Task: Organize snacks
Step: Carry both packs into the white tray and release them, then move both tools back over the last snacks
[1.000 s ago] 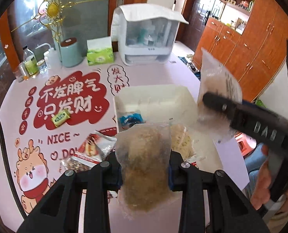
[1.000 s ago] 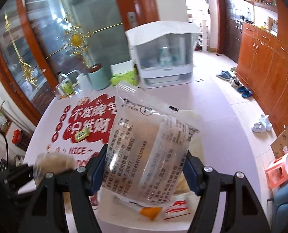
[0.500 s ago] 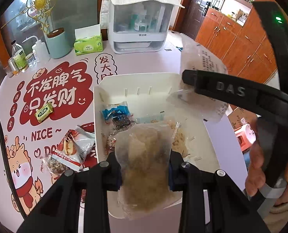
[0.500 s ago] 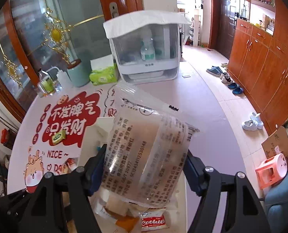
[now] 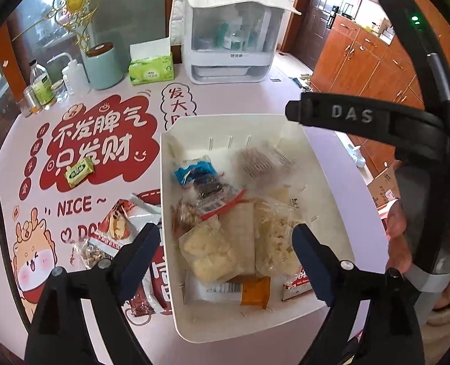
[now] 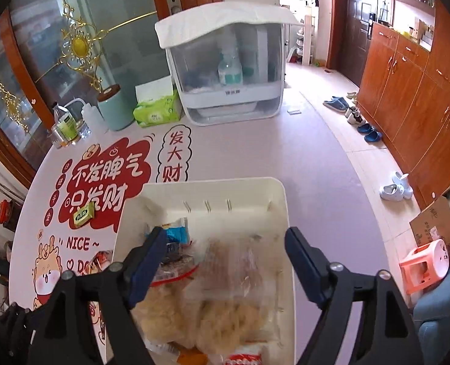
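We hold both grippers over the white bin (image 5: 322, 164), which sits at the centre of the left wrist view on the pink table (image 5: 285, 91).

The left gripper (image 5: 226, 240) has its jaws spreading wider, and nothing is pressed between the pads; the pale crumbly packet (image 5: 208, 254) lies under the gap, resting on the other snacks in the bin. The right gripper (image 6: 225, 249) is also opening, its pads clear of the clear printed bag (image 6: 240, 261), which lies in the bin among the other wrappers. In the left wrist view that bag (image 5: 261, 164) shows in the upper middle of the bin, blurred. A hand (image 5: 404, 243) grips the right tool at the right edge of that frame.

Inside the bin we also see a blue packet (image 5: 194, 173) at its upper left and an orange-ended packet (image 5: 255, 293) at its lower edge. Outside it, left of the bin in the left wrist view, lie a red and white pouch (image 5: 118, 228), a small dark red candy (image 5: 139, 304) and, further up on the red lettering, a green candy (image 5: 79, 175). Along the upper part of the frame stand a white cabinet (image 5: 231, 36), a green tissue pack (image 5: 151, 68) and a teal canister (image 5: 103, 65).
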A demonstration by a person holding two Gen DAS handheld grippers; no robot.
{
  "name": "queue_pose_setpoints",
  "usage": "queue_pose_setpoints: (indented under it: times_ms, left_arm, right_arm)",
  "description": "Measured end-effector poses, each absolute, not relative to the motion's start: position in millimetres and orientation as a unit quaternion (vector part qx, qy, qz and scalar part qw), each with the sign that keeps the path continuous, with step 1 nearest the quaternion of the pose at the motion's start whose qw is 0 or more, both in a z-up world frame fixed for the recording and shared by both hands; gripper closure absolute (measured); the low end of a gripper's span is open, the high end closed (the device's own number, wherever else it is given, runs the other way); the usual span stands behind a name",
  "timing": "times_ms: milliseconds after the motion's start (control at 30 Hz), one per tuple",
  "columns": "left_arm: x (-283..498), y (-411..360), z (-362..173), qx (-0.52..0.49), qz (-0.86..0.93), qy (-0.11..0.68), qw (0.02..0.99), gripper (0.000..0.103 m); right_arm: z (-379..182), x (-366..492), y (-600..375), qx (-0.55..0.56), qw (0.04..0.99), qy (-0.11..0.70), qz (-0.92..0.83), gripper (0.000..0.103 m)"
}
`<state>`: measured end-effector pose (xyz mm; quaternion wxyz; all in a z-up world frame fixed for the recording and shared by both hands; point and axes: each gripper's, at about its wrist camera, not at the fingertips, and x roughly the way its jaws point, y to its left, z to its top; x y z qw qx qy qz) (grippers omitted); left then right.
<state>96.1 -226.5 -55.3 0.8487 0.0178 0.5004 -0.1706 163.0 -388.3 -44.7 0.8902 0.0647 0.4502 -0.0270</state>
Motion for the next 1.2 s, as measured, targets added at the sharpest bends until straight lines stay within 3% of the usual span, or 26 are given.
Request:
queue_pose_setpoints:
  times_ms: [367,667,1200]
  left_arm:
    - [93,-212,-54,-0.002,-0.162,0.499,0.851,0.015]
    - [75,-216,-38,0.055,-0.155,0.449,0.879,0.015]
    - [64,-175,-32,0.046,-0.154,0.488,0.858,0.015]
  right_arm:
    - [-53,158,-380,0.068,0.881,0.469,-0.012,0.020]
    - [-57,151,-370,0.068,0.876,0.478,0.002,0.020]
    - [-46,131,-339,0.066,0.877,0.475,0.018,0.020]
